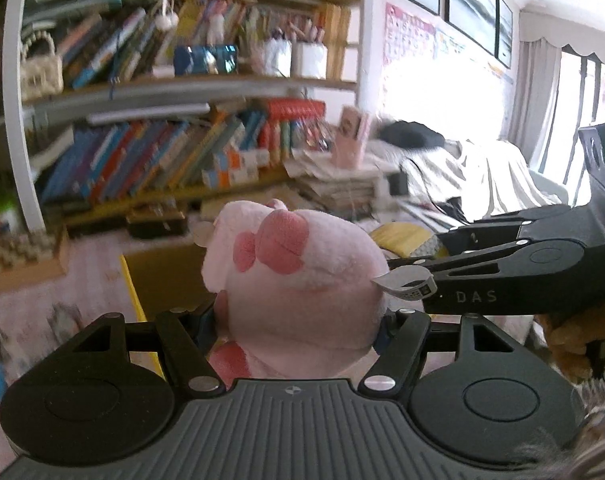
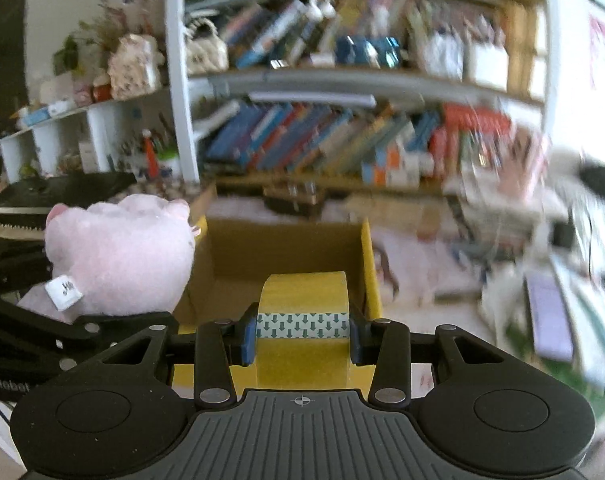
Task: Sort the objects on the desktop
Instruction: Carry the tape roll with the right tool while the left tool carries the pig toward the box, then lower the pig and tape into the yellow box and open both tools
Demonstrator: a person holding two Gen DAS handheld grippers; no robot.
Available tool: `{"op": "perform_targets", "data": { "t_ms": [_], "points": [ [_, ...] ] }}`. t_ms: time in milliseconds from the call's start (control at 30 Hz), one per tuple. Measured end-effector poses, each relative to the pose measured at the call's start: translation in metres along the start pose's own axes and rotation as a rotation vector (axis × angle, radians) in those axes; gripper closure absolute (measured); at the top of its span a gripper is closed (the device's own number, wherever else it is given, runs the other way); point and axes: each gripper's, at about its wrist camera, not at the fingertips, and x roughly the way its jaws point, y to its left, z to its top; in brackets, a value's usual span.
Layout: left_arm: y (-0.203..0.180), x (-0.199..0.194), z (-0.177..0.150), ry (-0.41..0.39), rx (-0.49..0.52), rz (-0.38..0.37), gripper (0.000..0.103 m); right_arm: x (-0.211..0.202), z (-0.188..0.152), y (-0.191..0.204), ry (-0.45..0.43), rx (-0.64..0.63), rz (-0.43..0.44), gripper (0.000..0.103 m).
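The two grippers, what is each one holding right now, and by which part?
Left gripper clamps the pink plush toy across its round body. Right gripper clamps the yellow tape roll by its two flat sides.

The pink toy (image 1: pixel 298 280) in my left hand-held gripper (image 1: pixel 298 328) is soft, fuzzy plush with a woven cloth tag (image 2: pixel 64 292). My right hand-held gripper (image 2: pixel 302 336) is matt black plastic with ribbed grey casing and shiny metal rivets. The tape roll (image 2: pixel 302 320) looks glossy yellow and smooth. The box (image 2: pixel 278 248) is dull brown cardboard.
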Motion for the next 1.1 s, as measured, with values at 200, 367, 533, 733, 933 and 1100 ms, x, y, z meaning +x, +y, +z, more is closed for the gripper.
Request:
{"op": "perform_targets", "data": {
  "t_ms": [200, 367, 533, 733, 933, 1100],
  "points": [
    [0.02, 0.043, 0.026, 0.065, 0.046, 0.066, 0.035, 0.044, 0.033, -0.009, -0.018, -0.113, 0.063, 0.062],
    [0.035, 0.099, 0.029, 0.188, 0.118, 0.123, 0.035, 0.095, 0.046, -0.006, 0.037, -0.231, 0.103, 0.062],
    [0.046, 0.149, 0.023, 0.319, 0.171, 0.13, 0.035, 0.15, 0.051, -0.001, 0.147, -0.331, 0.157, 0.062],
    [0.056, 0.185, 0.019, 0.401, 0.185, 0.124, 0.035, 0.198, 0.046, 0.001, 0.263, -0.428, 0.175, 0.062],
    [0.067, 0.216, 0.01, 0.518, 0.213, 0.118, 0.035, 0.233, 0.044, 0.003, 0.359, -0.514, 0.194, 0.062],
    [0.065, 0.224, 0.001, 0.564, 0.287, 0.118, 0.032, 0.247, 0.04, 0.004, 0.405, -0.572, 0.203, 0.062]
  ]
}}
